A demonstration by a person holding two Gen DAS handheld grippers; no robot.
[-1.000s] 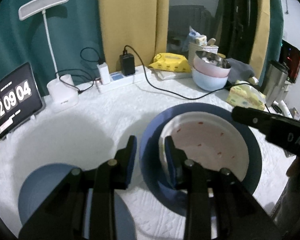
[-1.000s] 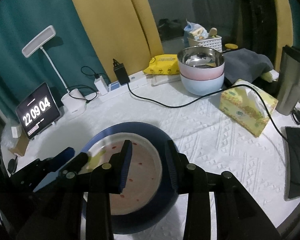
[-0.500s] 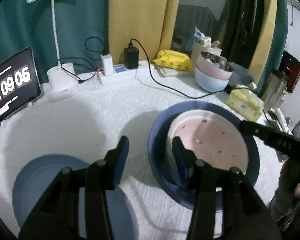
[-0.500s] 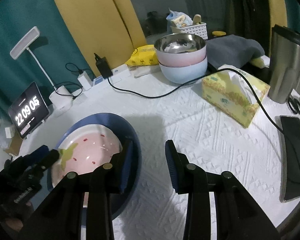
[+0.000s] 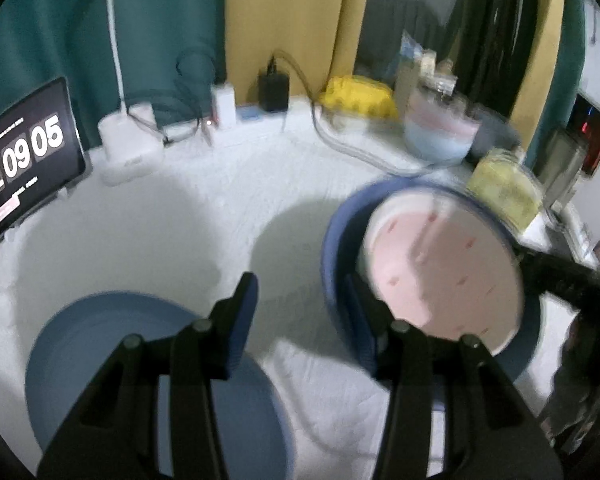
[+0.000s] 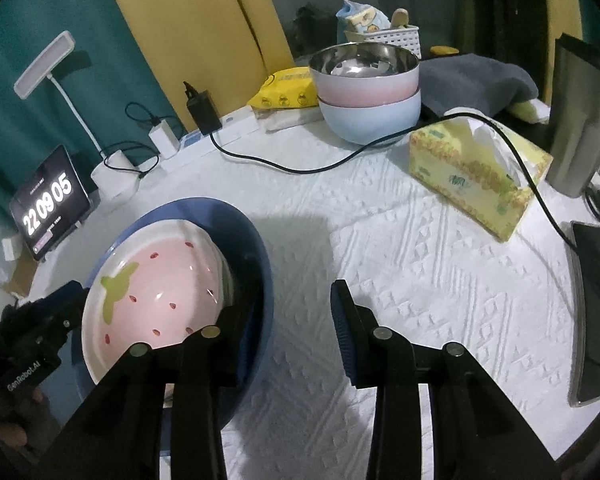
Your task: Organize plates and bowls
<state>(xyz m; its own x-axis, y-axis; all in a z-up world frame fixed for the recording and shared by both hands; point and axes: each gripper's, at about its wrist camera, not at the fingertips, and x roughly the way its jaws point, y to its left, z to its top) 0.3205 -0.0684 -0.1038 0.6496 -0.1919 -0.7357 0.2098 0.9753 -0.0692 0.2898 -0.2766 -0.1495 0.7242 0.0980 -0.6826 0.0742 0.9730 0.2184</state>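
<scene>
Cable point(image 6: 380, 146) crosses cloth beside tissue box point(image 6: 476, 176); stacked bowls point(image 6: 368, 92) behind. Left tongs point(image 5: 300, 316) and right tongs point(image 6: 296, 332) agape, empty.

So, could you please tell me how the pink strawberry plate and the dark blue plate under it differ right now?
The pink strawberry plate is smaller and pale pink with red seed marks and a green leaf; the dark blue plate is wider and plain. The strawberry plate tilts, its far edge raised, while the blue plate appears to lie on the white tablecloth. Both are round with raised rims, and neither gripper is closed on either.
</scene>
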